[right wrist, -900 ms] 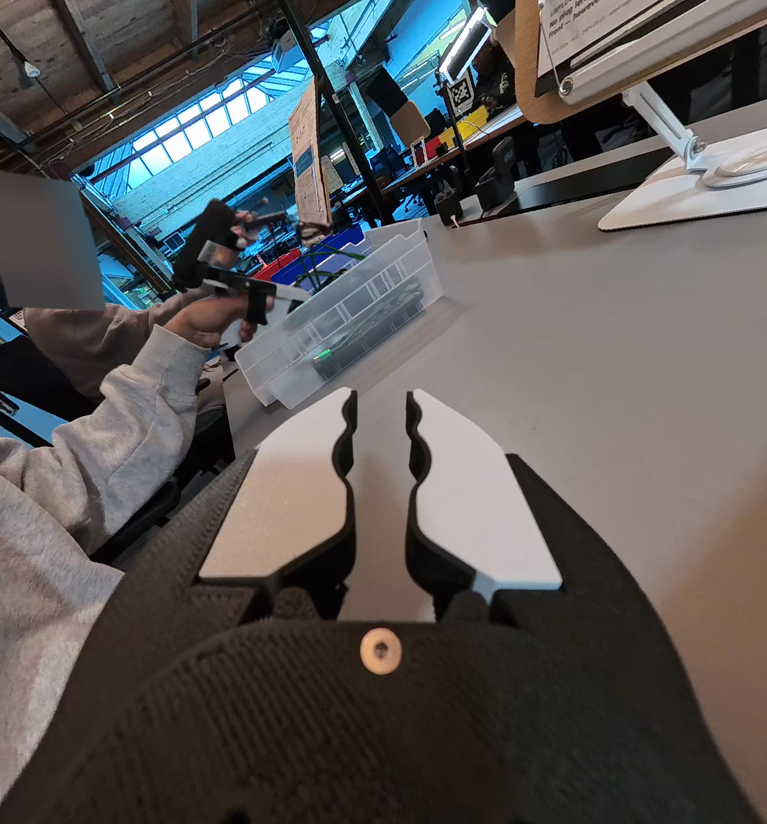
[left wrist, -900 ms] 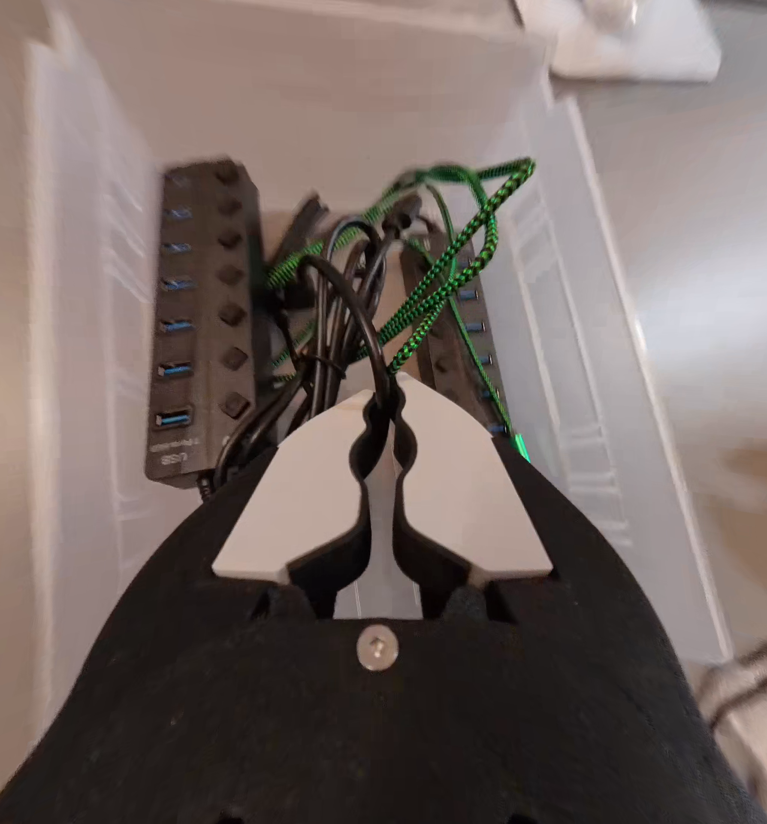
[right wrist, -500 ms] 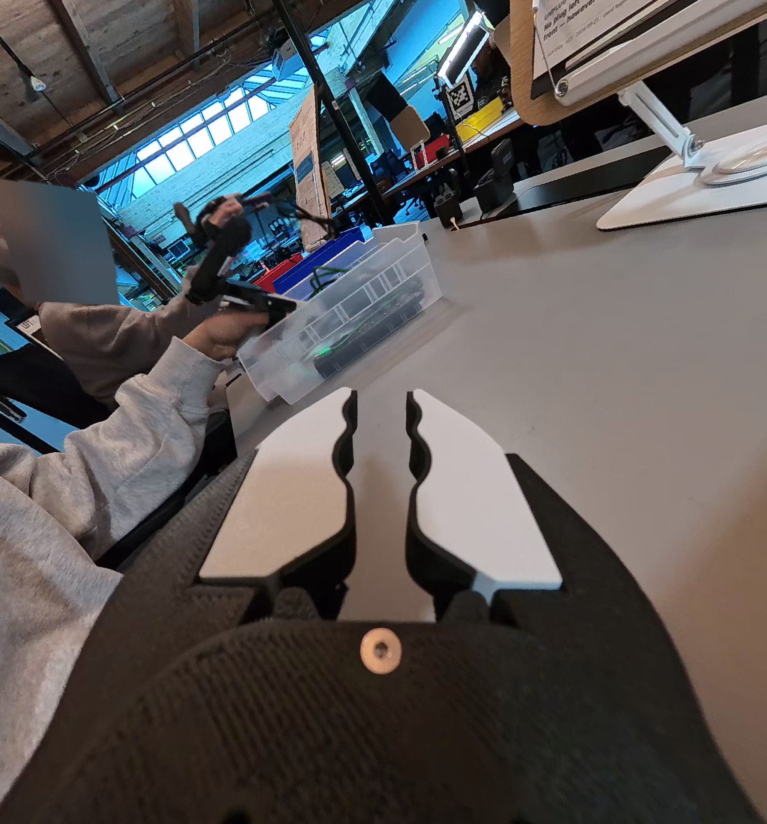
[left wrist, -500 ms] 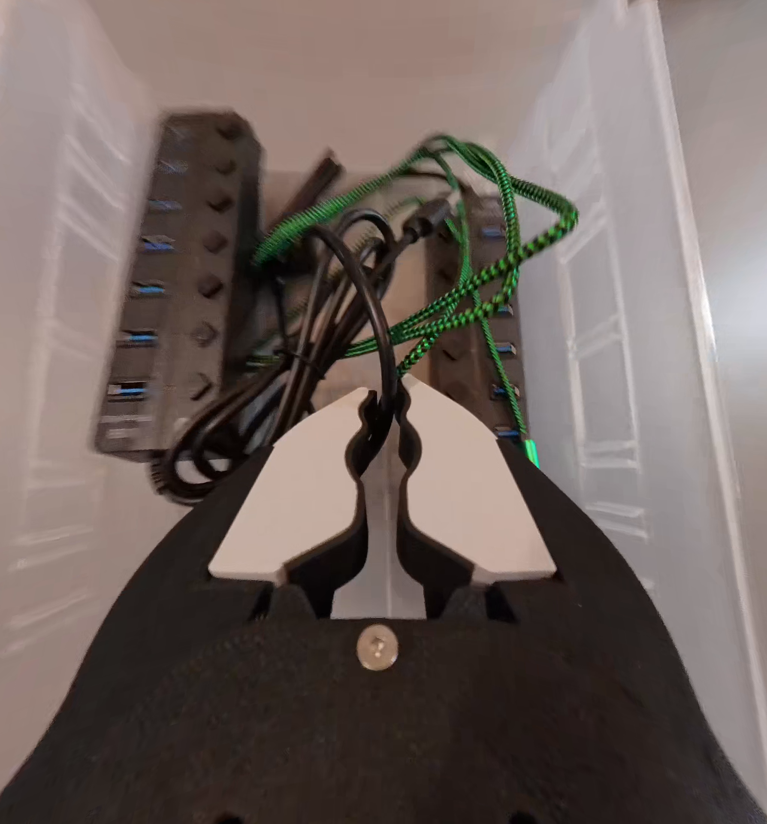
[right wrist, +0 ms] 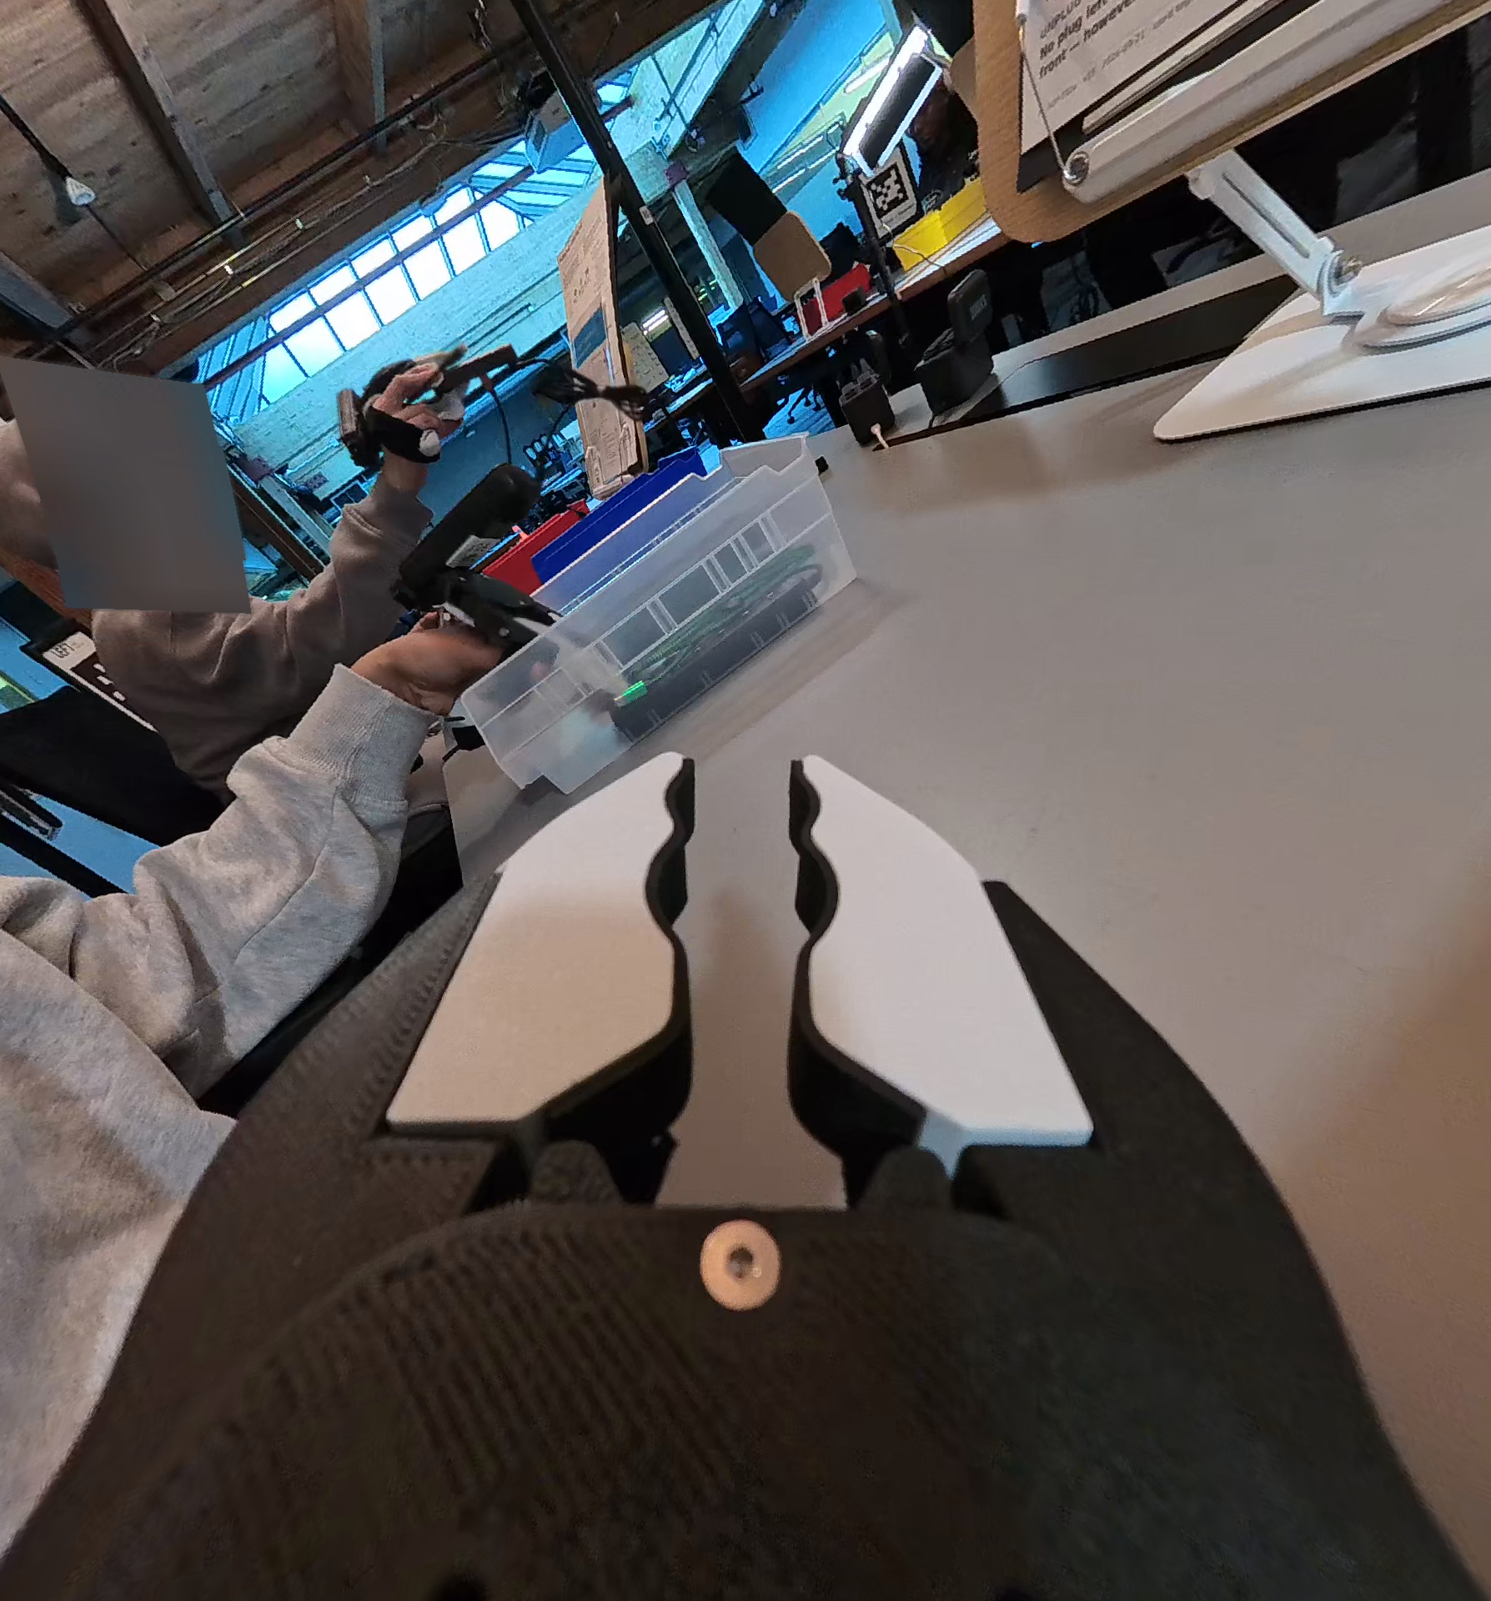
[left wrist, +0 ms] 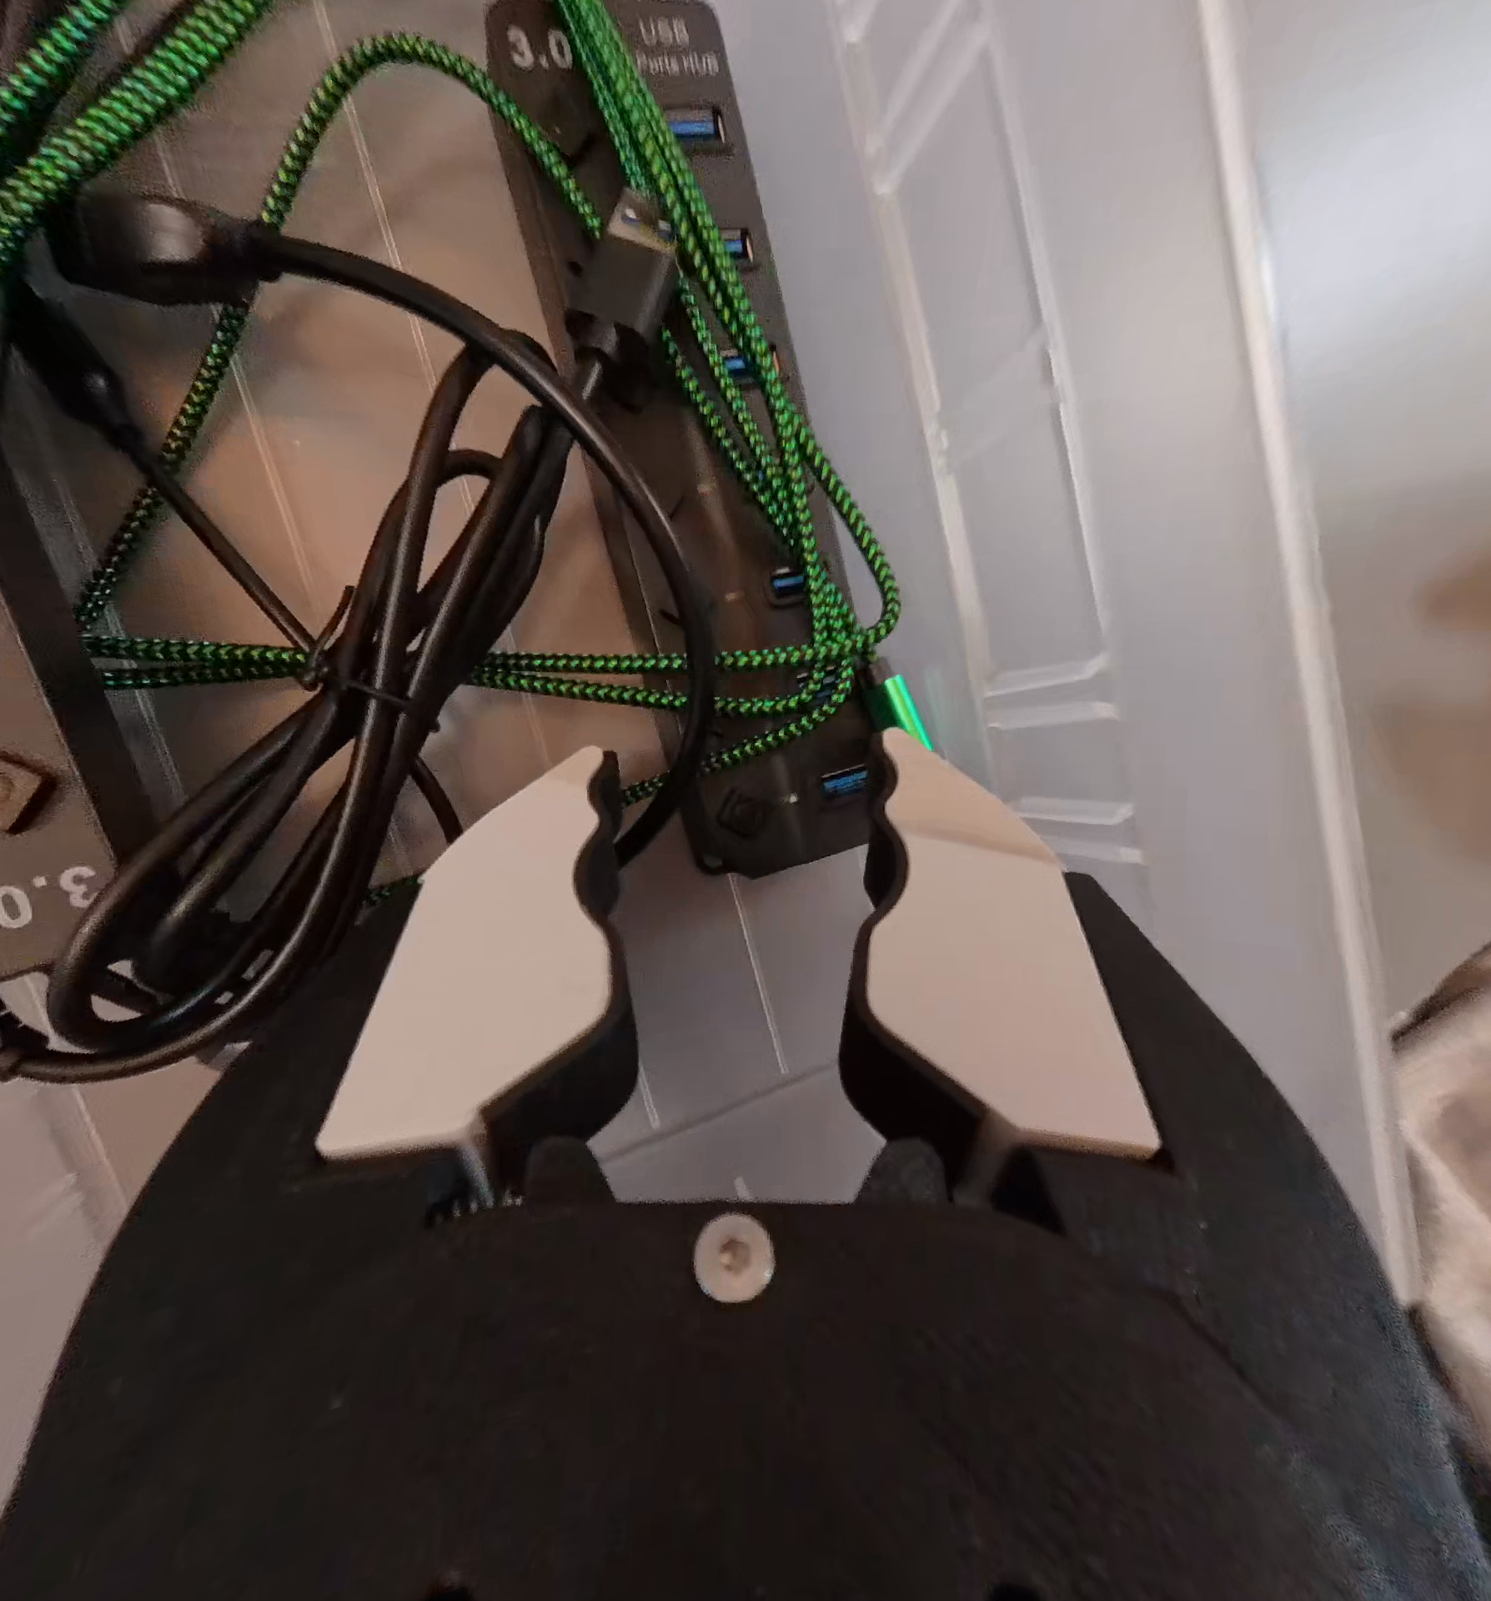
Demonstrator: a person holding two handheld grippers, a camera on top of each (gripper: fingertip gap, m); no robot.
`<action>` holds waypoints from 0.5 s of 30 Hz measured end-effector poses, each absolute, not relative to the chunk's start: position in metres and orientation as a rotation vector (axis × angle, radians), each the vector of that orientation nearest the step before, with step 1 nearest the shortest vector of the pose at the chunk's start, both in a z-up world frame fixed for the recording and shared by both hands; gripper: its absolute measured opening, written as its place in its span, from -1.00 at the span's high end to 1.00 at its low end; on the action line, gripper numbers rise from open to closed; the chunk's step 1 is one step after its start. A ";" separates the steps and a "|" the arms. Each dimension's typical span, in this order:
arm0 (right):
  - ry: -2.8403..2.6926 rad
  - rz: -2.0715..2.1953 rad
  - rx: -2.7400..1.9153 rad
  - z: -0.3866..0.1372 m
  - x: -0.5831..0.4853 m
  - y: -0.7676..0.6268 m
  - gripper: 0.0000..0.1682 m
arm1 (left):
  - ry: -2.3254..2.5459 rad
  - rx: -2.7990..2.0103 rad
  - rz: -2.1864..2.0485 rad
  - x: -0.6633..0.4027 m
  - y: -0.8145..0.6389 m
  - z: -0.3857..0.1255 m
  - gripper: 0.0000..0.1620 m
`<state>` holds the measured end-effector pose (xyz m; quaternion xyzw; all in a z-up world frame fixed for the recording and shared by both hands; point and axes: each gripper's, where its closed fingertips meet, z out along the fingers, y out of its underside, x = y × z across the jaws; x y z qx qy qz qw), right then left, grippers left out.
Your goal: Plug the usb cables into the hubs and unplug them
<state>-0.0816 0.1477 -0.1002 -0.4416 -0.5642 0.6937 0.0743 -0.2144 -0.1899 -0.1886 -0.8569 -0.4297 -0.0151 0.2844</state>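
reaching into the clear bin [left wrist: 1063, 364], left gripper [left wrist: 742, 767] spread wide and grasping nothing, tips straddling the near end of the right-hand hub [left wrist: 777, 806]. best closed across that hub's end or on the loose black plug [left wrist: 629, 277] lying farther along it, keeping clear of the green braided cable [left wrist: 725, 329] and the tied black cable [left wrist: 361, 693] to that hub's left. second hub [left wrist: 6, 736] farther left. earlier clenched on the black cable; now released, lower and closer.

right wrist view: right gripper [right wrist: 738, 762] empty, parted only narrowly, resting over the grey table [right wrist: 1158, 693], well apart from the bin [right wrist: 664, 606], as before. left gripper [right wrist: 482, 598] now dipped at the bin's near end.
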 end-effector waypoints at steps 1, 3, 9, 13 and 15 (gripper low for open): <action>-1.691 2.082 -1.327 -0.100 -0.082 0.148 0.75 | -1.152 -2.325 -0.018 -0.214 -0.192 -0.191 0.25; -1.687 2.083 -1.333 -0.101 -0.083 0.148 0.75 | -1.161 -2.336 -0.001 -0.216 -0.193 -0.193 0.22; -1.680 2.090 -1.344 -0.101 -0.083 0.148 0.75 | -1.185 -2.334 -0.007 -0.217 -0.194 -0.194 0.18; -1.676 2.092 -1.343 -0.100 -0.083 0.149 0.75 | -1.137 -2.322 -0.097 -0.210 -0.187 -0.192 0.41; -1.673 2.093 -1.343 -0.100 -0.083 0.149 0.75 | -1.132 -2.320 -0.115 -0.209 -0.186 -0.192 0.43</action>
